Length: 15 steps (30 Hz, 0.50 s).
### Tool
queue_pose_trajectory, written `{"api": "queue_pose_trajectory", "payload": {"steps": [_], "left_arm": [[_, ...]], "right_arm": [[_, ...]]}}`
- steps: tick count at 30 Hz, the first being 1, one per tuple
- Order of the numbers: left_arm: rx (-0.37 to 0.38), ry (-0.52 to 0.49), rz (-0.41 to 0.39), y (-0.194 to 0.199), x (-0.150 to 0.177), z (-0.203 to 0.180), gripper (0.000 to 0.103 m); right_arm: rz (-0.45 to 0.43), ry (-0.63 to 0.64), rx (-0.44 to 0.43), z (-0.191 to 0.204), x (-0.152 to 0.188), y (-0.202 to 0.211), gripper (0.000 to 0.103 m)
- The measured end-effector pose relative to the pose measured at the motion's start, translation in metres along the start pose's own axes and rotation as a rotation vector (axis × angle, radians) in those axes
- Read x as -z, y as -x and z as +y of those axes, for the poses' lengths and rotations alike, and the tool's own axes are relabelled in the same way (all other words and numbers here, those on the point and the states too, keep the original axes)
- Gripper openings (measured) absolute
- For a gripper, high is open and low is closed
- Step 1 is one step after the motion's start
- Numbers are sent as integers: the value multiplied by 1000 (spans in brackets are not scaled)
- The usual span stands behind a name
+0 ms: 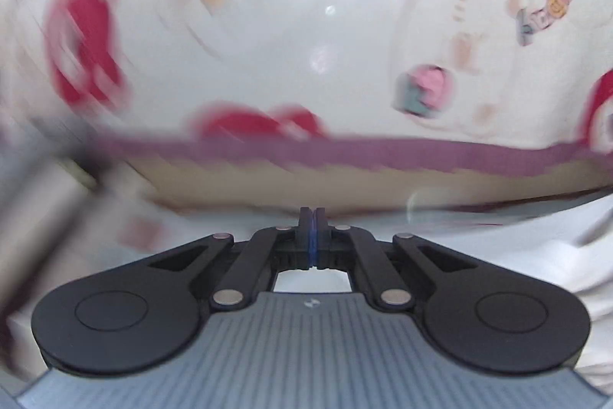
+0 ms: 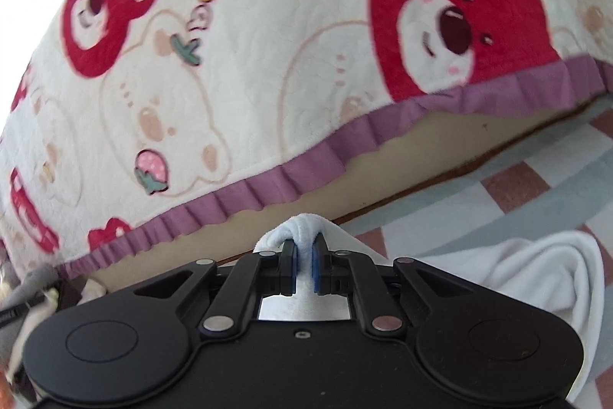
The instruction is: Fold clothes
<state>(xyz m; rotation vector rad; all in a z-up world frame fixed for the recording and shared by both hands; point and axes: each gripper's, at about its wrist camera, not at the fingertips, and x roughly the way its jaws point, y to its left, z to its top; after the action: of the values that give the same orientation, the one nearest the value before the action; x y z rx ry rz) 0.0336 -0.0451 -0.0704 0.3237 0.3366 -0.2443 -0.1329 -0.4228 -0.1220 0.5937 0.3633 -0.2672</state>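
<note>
Gripping: a fold of soft white fabric garment (image 2: 304, 229) is being pinched between the blue pads of the right gripper (image 2: 304, 269), the cloth bunching up over the fingertips.
Garment position: the rest of the white cloth is being seen draped at the lower right, over a checked red, grey and white floor (image 2: 513, 184).
Left gripper (image 1: 313, 238): its jaws are being held pressed fully together; no cloth is being seen between them, and the view is blurred.
Background: a cream plush bed cover printed with red bears (image 2: 268, 56) and edged by a purple pleated frill (image 2: 306, 171) is being shown ahead of both grippers.
</note>
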Motion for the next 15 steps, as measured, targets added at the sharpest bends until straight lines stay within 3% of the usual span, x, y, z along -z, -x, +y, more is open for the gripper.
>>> {"api": "queue_pose_trajectory", "payload": {"steps": [1,5,7,8,9,15], "left_arm": [[-17,-36,-17,5,2,-1,0],[238,126,205,-6,15,16,11],[333,226,290,-14,29,22,28],[378,276,323,-19,35,25,48],[415,327,354,-24,41,28,60],[559,578,532,-81,68,28,71]], "right_arm": [[4,32,-6,5,-1,0,10],[-5,107,8,20,-1,-1,10],[-19,123,69,22,-2,1,10],[-23,125,87,22,-3,3,10],[-28,127,104,20,-4,5,10],[3,91,125,10,2,-1,10]]}}
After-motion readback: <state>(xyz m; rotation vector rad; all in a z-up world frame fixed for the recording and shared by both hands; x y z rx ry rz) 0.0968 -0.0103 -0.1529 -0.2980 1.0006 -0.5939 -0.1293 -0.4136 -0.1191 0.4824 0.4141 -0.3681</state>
